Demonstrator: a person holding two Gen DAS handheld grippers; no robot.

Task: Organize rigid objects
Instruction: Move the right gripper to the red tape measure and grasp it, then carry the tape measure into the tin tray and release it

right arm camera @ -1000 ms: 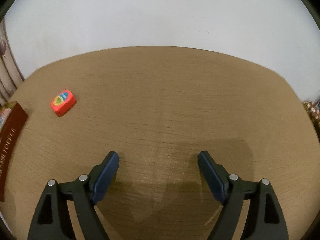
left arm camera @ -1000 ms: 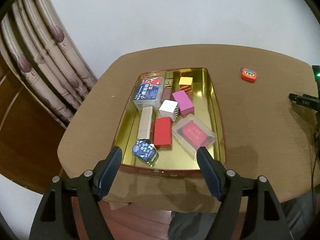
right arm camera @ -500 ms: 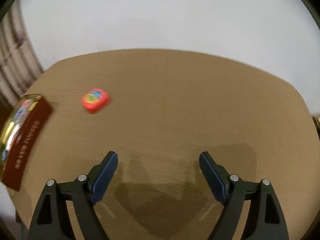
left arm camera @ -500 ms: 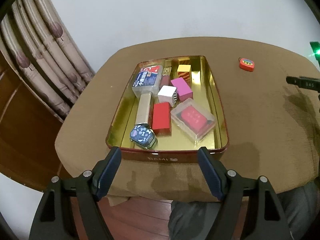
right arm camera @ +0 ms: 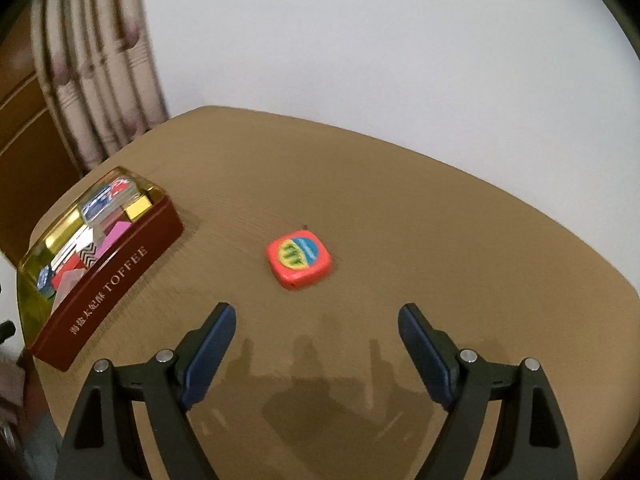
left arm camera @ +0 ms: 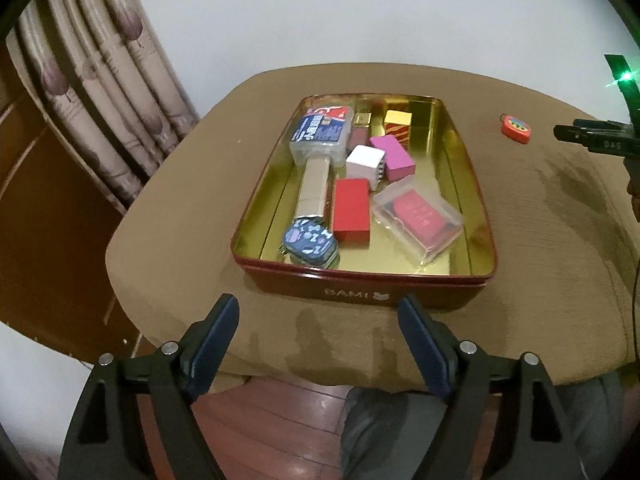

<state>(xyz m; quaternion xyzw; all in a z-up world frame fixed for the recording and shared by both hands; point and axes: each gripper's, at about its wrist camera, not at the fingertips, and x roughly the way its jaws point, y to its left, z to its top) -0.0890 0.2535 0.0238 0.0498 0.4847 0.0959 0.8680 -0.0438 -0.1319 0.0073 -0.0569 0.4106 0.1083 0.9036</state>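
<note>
1. While the right tool hangs low over the brown surface, its two blue-padded fingers are spread wide and hold nothing.
2. One orange, rounded-square object with a striped yellow, green and blue label lies flat on the surface, just ahead of the spread fingers and slightly left of their midline.
3. A red tin with a gold interior sits near the surface's left edge, well apart from the orange object; it already holds many small boxes.
4. From the left wrist view, the left tool is also spread and empty, hovering just short of the tin's near wall.
5. The step in hand appears to be picking up the orange object to place it in the tin.
6. To do it well, shift the right tool a little left so the object sits centred between the fingers.
7. Lower until the pads reach its side walls, because a high grip on the rounded edges could slip.
8. Close on two opposite flat sides rather than across the corners.
9. Free gold floor shows along the tin's right side, which looks like a suitable landing spot.
</note>
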